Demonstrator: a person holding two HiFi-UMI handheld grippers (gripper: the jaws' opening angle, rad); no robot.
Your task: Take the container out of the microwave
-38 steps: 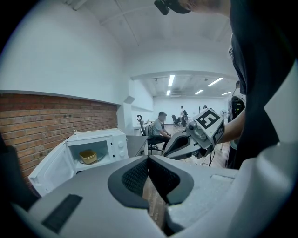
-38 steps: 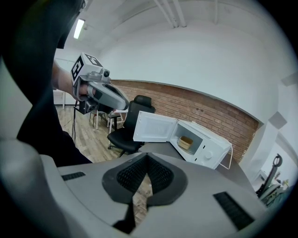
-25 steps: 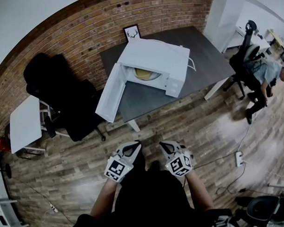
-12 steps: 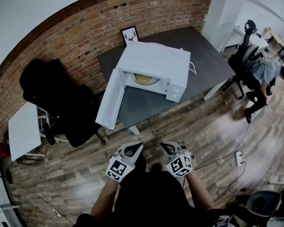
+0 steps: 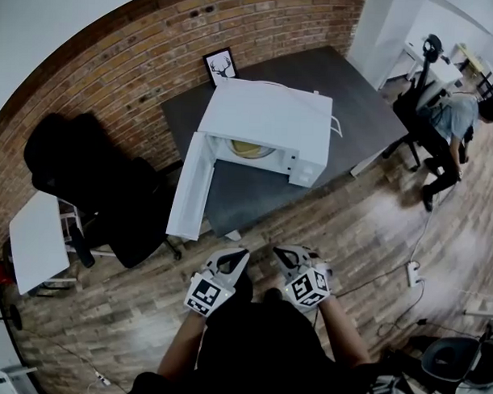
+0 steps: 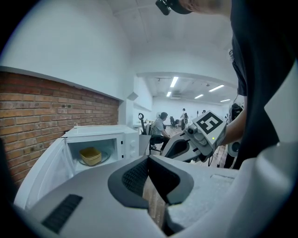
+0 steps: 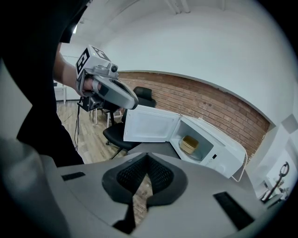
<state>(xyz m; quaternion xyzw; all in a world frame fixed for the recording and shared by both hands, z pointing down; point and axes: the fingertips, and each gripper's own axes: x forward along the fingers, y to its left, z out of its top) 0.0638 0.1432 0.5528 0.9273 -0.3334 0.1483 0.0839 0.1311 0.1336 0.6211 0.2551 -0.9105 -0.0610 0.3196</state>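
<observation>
Inside the microwave [image 5: 269, 116], the container [image 5: 250, 149] sits widthwise (left tool [image 5: 235, 255] and right tool [image 5: 286, 256] closed, empty).

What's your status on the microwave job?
Left gripper and right gripper shut, empty, well back from the table. Yellow container inside microwave, door open. No obstruction visible.

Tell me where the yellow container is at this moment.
In the head view the container sits at upper centre, inside the microwave on the grey table. The door stands open on its left.
</observation>
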